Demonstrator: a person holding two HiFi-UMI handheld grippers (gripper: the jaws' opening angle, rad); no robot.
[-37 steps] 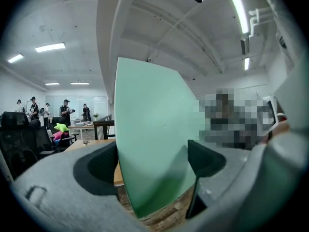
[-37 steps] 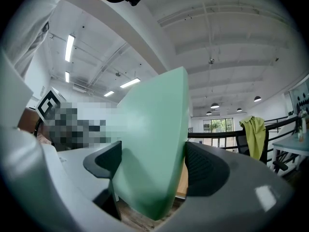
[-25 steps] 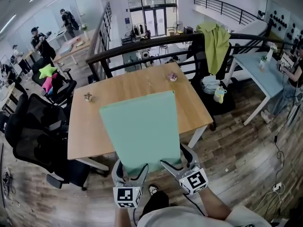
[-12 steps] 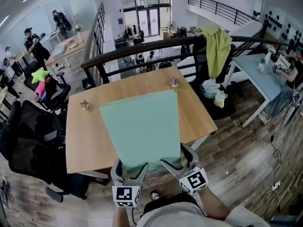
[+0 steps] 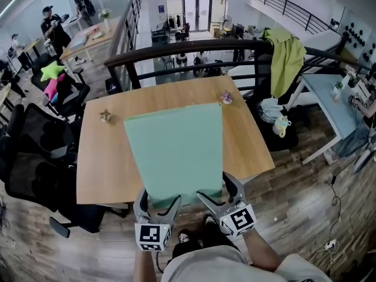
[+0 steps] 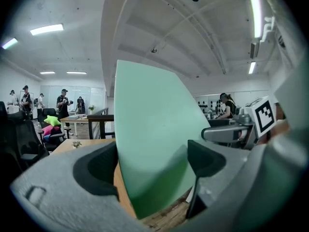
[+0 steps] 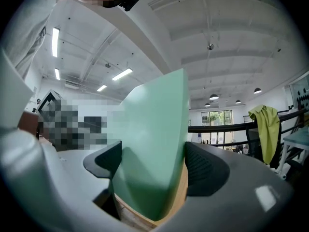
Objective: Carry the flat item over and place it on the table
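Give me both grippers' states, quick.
Left gripper: closed on the green sheet at its near edge.
Right gripper: closed on the same green sheet.

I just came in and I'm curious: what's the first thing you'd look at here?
The big mint-green sheet jumps out first, in the middle, over the wooden table. The left hand-held gripper and the right hand-held gripper each pinch its near edge. Next comes the yellow-green cloth hanging on the railing at the far right.
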